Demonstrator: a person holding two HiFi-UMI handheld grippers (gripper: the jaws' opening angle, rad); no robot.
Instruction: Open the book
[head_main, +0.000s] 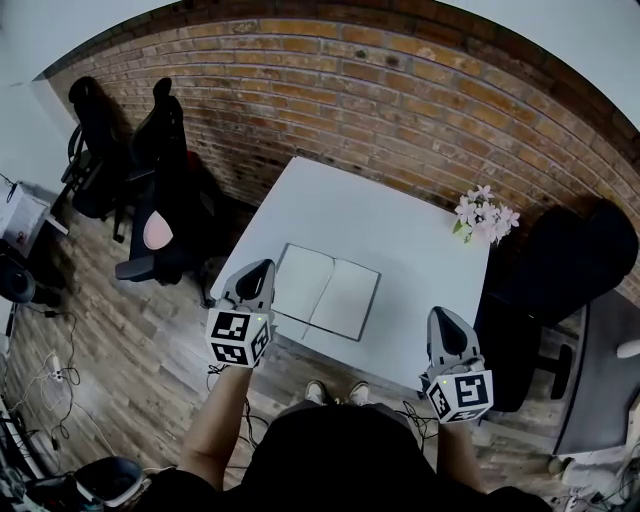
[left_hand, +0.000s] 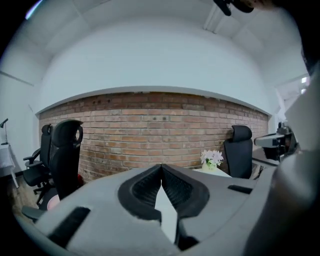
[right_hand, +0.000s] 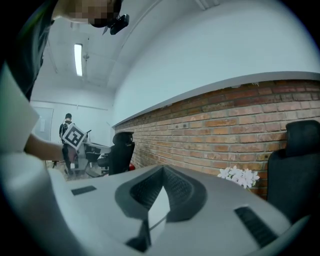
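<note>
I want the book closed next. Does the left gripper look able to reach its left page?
Probably yes. The left gripper hangs close to the left page of the open book, with only bare table between them. Its fingers are together, so they would have to open first.

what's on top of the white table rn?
An open book and white flowers at the far right corner. The left gripper covers the table's near-left corner.

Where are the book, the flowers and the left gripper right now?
book (head_main: 345, 298): head view, right-hand page of the open book.
flowers (head_main: 486, 214): head view, middle of the white blossoms.
left gripper (left_hand: 161, 167): left gripper view, where its closed jaw tips meet.
</note>
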